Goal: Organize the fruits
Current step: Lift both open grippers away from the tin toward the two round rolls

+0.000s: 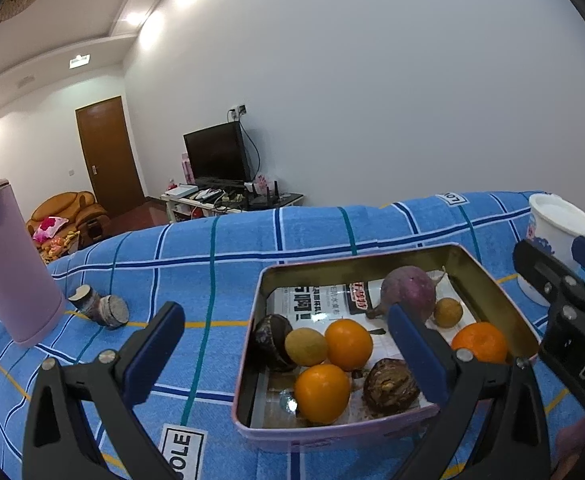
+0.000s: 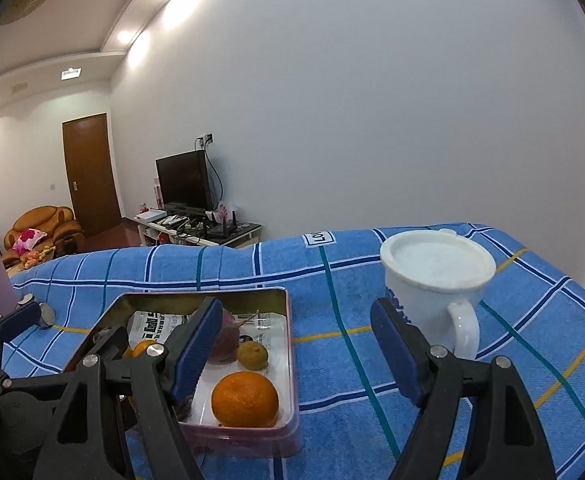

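Tin [image 1: 500, 300] on blue checked cloth [image 1: 212, 264], newspaper-lined, holding oranges [image 1: 348, 344] and other fruit. Cloth labels partly legible: "OLE", "LO7". Left gripper [image 1: 288, 354] and right gripper [image 2: 296, 354] both spread apart, empty.

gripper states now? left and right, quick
Left gripper: open, holding nothing, above the near-left edge of the tin.
Right gripper: open, holding nothing, between tin and mug.
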Demonstrator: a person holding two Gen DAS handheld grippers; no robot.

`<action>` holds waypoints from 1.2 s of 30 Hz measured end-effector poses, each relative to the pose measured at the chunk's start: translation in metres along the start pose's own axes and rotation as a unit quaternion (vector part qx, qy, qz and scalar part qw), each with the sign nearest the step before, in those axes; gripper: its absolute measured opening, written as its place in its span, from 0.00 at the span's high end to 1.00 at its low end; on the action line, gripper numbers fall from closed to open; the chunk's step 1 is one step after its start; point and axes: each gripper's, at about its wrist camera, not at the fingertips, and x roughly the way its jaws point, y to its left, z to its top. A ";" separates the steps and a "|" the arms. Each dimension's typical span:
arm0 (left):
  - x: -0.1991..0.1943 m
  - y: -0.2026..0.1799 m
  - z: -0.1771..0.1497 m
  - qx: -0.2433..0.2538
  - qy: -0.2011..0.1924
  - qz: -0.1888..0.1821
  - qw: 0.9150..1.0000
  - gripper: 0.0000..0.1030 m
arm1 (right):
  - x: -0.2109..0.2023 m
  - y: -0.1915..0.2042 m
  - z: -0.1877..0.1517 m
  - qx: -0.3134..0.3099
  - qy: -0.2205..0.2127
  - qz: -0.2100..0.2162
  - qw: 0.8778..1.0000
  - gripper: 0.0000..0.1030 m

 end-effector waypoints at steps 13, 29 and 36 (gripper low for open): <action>-0.013 0.028 -0.011 -0.029 0.008 0.025 0.999 0.00 | -0.017 0.008 -0.004 0.003 -0.034 0.003 0.999 0.24; -0.047 0.038 -0.025 0.011 -0.020 0.032 0.999 0.00 | -0.027 0.030 -0.017 0.010 0.011 0.012 1.000 0.24; -0.047 0.071 -0.029 -0.009 -0.011 0.049 0.999 0.00 | -0.019 0.049 -0.022 0.024 0.042 0.017 0.999 0.24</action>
